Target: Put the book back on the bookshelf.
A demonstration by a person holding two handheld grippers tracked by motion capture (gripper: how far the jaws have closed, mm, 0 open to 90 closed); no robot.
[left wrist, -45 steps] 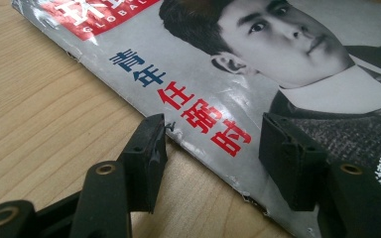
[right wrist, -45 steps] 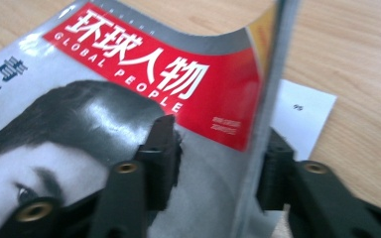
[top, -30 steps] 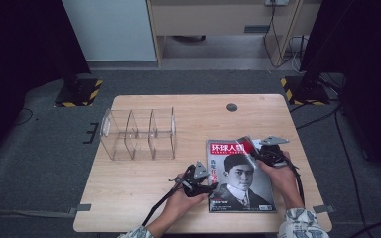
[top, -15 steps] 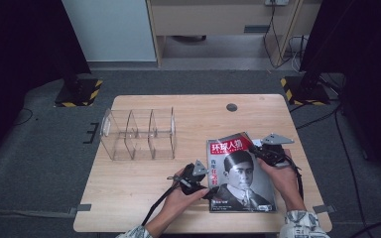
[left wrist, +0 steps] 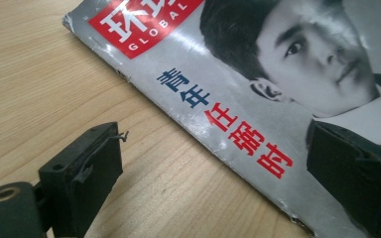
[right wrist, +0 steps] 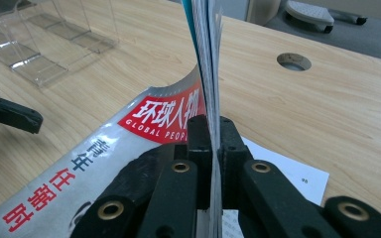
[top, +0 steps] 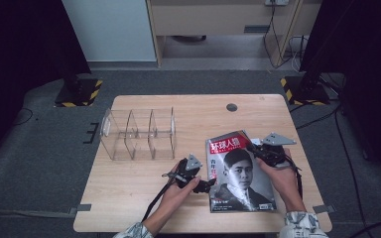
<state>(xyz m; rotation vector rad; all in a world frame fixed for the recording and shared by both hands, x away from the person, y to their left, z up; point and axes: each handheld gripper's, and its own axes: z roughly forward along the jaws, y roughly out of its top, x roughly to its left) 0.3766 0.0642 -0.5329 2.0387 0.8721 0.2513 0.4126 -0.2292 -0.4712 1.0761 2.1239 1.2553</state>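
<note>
Currently: magazine (top: 240,173) lay at lower right of high view on table (top: 129,188). Right gripper (right wrist: 211,136) was clamped on mag's far-right edge, pages lifted. Left gripper (top: 198,181) sat w/ jaws apart, straddling mag's left spine edge, centre-bottom. Clear rack (top: 139,133) at left-centre.

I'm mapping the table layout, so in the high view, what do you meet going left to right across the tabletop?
Clear plastic rack → left claw → magazine → right claw, at the magazine's right edge.
</note>
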